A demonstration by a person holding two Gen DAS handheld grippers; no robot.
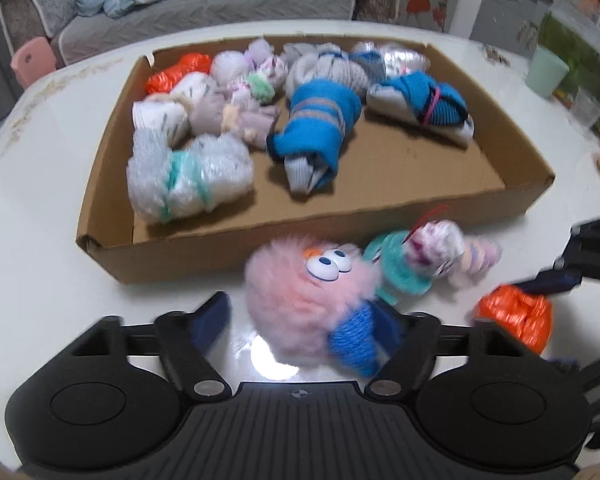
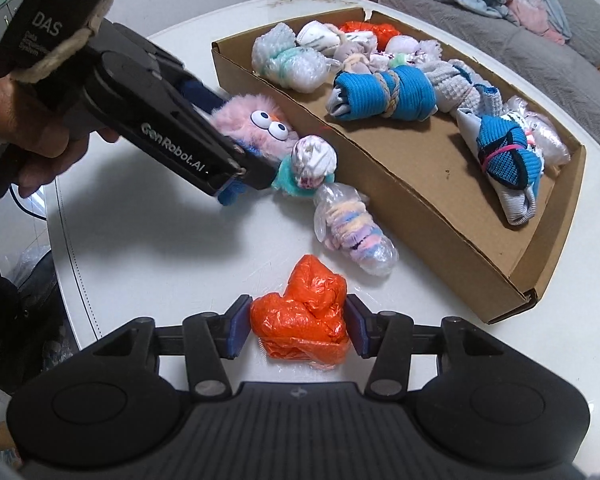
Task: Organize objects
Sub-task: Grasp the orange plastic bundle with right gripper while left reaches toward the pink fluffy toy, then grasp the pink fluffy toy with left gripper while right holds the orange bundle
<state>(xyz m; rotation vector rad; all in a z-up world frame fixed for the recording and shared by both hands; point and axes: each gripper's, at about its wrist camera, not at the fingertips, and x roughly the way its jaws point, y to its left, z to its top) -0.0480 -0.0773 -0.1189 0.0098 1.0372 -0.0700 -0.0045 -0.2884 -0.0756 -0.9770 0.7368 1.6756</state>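
Observation:
A pink fluffy toy with googly eyes and a blue knitted part point(image 1: 300, 292) point(image 2: 256, 120) lies on the white table just in front of the cardboard tray point(image 1: 220, 248) point(image 2: 420, 216). My left gripper point(image 1: 306, 312) point(image 2: 228, 136) straddles it. Its right pad touches the blue part, while a small gap shows at the left pad. My right gripper point(image 2: 298, 320) is shut on an orange plastic bundle point(image 2: 300, 320) point(image 1: 516, 316) resting on the table. Between the two lie a teal-and-white sock bundle point(image 1: 404, 272) point(image 2: 312, 160) and a pastel striped bundle in clear plastic point(image 2: 356, 236) point(image 1: 476, 260).
The tray holds several bundles: blue socks point(image 1: 316, 128), bubble-wrapped rolls point(image 1: 188, 180) and another orange bundle point(image 1: 176, 72); its near right part is bare cardboard. A green cup point(image 1: 546, 72) stands at the table's far right. A person's hand point(image 2: 40, 132) holds the left gripper. A sofa stands behind.

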